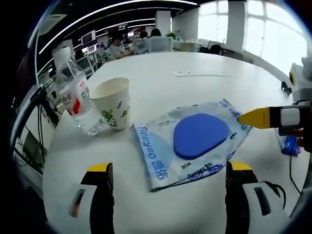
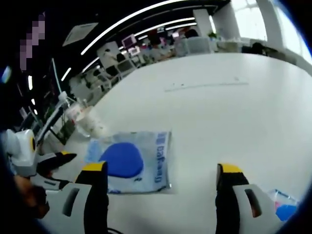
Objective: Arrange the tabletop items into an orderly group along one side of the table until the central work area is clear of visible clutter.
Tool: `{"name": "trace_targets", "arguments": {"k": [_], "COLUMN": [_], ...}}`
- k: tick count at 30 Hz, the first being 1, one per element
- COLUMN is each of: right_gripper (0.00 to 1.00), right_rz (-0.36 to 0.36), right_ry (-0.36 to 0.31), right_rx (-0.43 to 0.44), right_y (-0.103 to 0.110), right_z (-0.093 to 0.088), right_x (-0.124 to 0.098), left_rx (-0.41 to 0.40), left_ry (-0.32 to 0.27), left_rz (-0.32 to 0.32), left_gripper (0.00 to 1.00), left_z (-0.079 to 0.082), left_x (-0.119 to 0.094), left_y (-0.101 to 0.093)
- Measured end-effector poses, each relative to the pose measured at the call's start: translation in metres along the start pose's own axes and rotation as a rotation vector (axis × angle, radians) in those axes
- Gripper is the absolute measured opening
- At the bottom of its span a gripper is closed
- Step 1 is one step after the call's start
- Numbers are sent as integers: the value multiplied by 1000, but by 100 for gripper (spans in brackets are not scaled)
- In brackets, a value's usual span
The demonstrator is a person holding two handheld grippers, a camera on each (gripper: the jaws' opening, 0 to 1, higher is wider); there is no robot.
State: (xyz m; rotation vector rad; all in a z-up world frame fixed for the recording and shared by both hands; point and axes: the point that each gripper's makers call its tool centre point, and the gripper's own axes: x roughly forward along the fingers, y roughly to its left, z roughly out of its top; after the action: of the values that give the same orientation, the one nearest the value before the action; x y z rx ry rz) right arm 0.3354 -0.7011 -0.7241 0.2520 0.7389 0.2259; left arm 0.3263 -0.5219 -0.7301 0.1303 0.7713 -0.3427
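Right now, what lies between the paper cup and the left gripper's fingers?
Only bare white table lies between the paper cup and the left gripper, seen in the left gripper view.

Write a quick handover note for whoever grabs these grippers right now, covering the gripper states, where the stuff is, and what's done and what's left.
Left gripper: open, empty, above the packet's near edge.
Right gripper: open, empty, over bare table.
Water bottle and paper cup stand touching near the table edge.
Blue-and-white packet lies flat beside the cup.
A small blue item lies apart by the right gripper.
Done: bottle and cup grouped.
Left: probably move the packet and blue item alongside them.
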Motion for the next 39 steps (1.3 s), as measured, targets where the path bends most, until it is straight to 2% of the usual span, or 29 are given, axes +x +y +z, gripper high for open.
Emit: {"name": "trace_targets", "arguments": {"k": [6,14,17,19,20,23,29,33,36,39], "right_gripper": [81,70,62,57,56,42,21,16,8,6], "right_rz": [3,11,20,-5,-8,2,-11,-1,8,2], "right_ry": [5,16,26,34,28,35,60,64,66,67], "right_rx": [8,-18,-47,-74,-77,-74,-73,-53,-53,-53], "right_y": [-3,0,4,0,-1,1,-2,4,9,10], "right_z": [-1,0,-3,-4,-4,-5,-10,-11,-11,-11], "right_x": [6,12,14,14,13,12,12,11,13,13], "left_rx": [-3,-23,-31,-40,-32,-41,-41,-40,-40,-47], "left_ry": [11,9,23,0,7,2,-4,-4,-8,-8], "left_rz": [10,12,16,18,19,20,32,31,47,66], "left_gripper": [92,78,65,64,62,55,44,42,33,23], "left_z": [-1,-1,-5,-2,-3,-1,1,1,1,1], "left_x": [7,12,14,16,15,14,13,13,10,9], "left_y": [3,6,8,9,10,11,9,9,14,21]}}
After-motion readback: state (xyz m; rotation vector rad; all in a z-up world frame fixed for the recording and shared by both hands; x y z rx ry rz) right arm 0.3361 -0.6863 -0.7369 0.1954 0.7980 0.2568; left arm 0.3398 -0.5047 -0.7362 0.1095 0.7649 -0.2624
